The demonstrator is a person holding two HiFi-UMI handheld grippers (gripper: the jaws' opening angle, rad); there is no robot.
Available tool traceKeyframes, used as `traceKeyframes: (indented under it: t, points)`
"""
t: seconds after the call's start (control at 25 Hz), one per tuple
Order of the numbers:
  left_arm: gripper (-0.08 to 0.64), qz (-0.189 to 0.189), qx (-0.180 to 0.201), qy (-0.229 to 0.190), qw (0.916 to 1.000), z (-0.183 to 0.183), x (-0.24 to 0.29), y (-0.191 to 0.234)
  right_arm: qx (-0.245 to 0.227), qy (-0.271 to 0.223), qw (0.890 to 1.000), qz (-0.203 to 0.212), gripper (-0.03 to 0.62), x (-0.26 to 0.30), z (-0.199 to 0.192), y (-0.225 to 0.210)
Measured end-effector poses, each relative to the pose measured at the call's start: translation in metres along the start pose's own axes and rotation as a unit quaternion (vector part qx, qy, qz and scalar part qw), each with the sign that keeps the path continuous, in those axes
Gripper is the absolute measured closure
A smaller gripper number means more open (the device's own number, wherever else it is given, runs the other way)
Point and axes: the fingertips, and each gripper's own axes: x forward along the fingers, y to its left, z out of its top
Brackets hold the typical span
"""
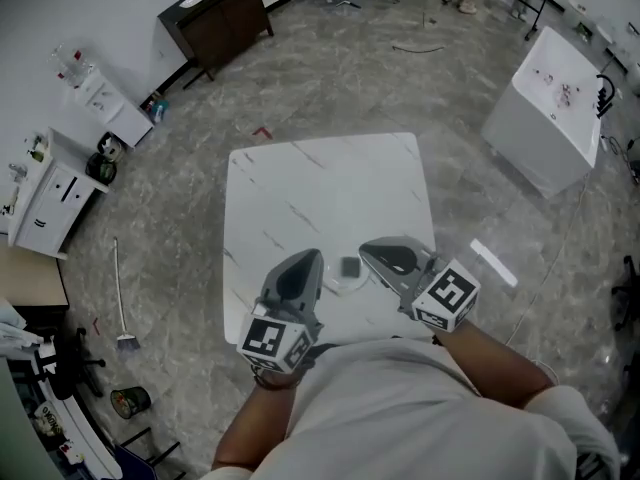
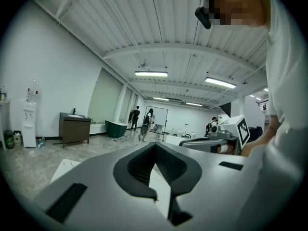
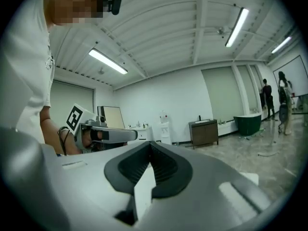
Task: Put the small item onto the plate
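Note:
A small dark grey square item [image 1: 349,266] lies at the far part of a pale, shallow plate [image 1: 338,286] near the front of the white marble table [image 1: 320,188]. My left gripper [image 1: 307,257] is just left of the plate, jaws shut with nothing between them. My right gripper [image 1: 370,250] is just right of the item, also shut and empty. Both point away from me and flank the plate without touching it. In the left gripper view the left gripper [image 2: 155,145] shows tips together; the right gripper [image 3: 150,145] looks the same in its own view. Neither gripper view shows item or plate.
The table stands alone on a grey stone floor. A dark wood cabinet [image 1: 215,13] is at the far left, white cabinets [image 1: 50,198] at the left wall, a white unit [image 1: 550,108] at the far right. A broom [image 1: 120,303] lies on the floor left of the table.

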Motion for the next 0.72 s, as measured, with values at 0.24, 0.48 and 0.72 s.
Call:
traceKeyframes:
  t: [0.24, 0.48, 0.72]
  points:
    - [0.554, -0.017, 0.016, -0.050, 0.9985, 0.078, -0.009, -0.026, -0.043, -0.052, 0.998, 0.002, 0.589, -0.014, 0.081, 0.017]
    - [0.554, -0.018, 0.024, -0.076, 0.9967, 0.106, -0.013, -0.037, -0.066, -0.073, 0.995, 0.010, 0.589, -0.022, 0.120, 0.033]
    - [0.554, -0.023, 0.042, -0.090, 0.9948, 0.128, -0.021, -0.052, -0.067, -0.091, 0.993, 0.016, 0.589, -0.025, 0.141, 0.045]
